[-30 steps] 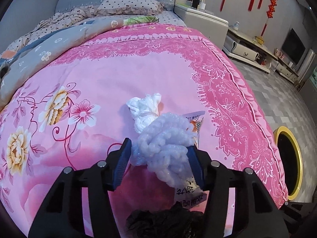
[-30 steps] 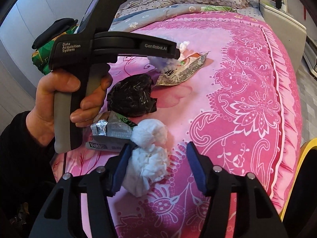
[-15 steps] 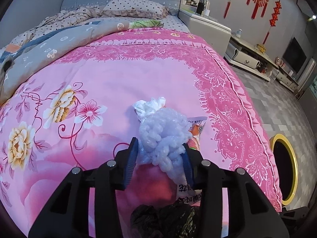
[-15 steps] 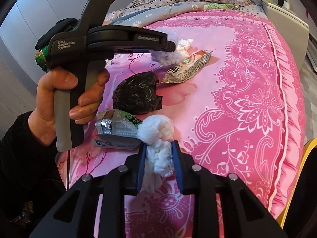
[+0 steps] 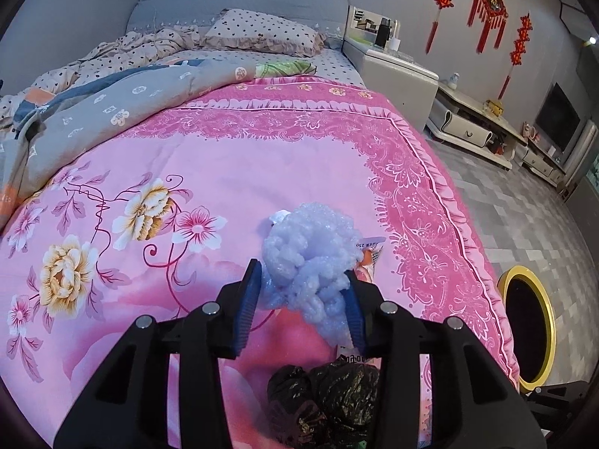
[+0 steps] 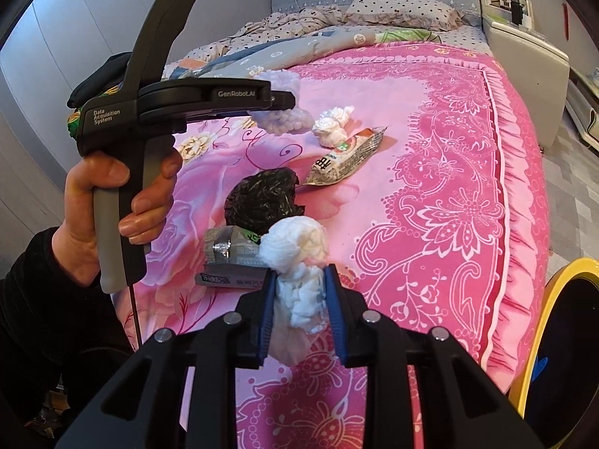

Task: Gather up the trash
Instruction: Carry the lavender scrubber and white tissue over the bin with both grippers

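Observation:
My left gripper [image 5: 303,299] is shut on a wad of pale bubble wrap [image 5: 310,250] and holds it above the pink bedspread [image 5: 187,172]; it also shows in the right wrist view [image 6: 280,119]. My right gripper [image 6: 299,307] is shut on a crumpled white tissue [image 6: 299,258], lifted off the bed. On the bed lie a black plastic bag [image 6: 262,198], a snack wrapper [image 6: 344,161], another white tissue [image 6: 331,127] and a silver packet [image 6: 232,258]. The black bag [image 5: 322,393] lies under my left gripper.
A yellow-rimmed black bin [image 5: 531,321] stands on the floor right of the bed; it also shows in the right wrist view [image 6: 569,344]. A grey quilt [image 5: 112,101] and pillow [image 5: 262,33] lie at the head. A white bedside cabinet [image 5: 393,75] stands at the right.
Both grippers closed on their trash and lifted it: the left on the bubble wrap, the right on the white tissue. Both views now sit higher above the bed.

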`<action>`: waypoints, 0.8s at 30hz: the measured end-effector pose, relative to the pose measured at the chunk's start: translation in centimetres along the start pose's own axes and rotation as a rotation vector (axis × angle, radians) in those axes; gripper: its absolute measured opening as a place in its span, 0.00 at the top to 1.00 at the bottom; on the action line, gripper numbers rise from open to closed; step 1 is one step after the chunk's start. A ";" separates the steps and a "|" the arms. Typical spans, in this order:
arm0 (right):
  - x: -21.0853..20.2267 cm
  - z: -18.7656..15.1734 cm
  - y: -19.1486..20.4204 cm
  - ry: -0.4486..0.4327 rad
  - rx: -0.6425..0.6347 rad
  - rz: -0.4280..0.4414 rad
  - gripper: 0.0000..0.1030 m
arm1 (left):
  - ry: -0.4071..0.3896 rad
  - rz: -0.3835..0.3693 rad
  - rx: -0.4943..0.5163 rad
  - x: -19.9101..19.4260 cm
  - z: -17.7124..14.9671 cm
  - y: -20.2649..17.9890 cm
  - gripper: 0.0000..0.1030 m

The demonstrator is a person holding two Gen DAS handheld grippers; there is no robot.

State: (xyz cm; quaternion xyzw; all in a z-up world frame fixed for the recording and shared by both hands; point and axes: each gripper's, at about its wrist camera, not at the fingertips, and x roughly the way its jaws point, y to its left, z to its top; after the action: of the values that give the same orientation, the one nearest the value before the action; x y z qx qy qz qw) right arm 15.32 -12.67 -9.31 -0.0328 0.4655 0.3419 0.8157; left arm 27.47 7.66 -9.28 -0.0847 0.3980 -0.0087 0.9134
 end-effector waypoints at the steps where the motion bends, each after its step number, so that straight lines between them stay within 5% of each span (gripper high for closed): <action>1: -0.2 0.0 0.1 -0.005 0.001 0.000 0.76 | -0.003 0.001 0.000 -0.3 0.0 0.0 0.62; 24: -7.7 1.2 -1.5 -0.204 0.081 -0.040 0.76 | -0.095 0.001 0.029 -7.8 -0.3 -2.8 0.61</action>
State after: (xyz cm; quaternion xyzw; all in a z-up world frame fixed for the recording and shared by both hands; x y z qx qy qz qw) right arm 14.53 -17.40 -2.96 0.0259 0.3926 0.3079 0.8662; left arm 22.08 5.54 -3.34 -0.0714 0.3539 -0.0098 0.9325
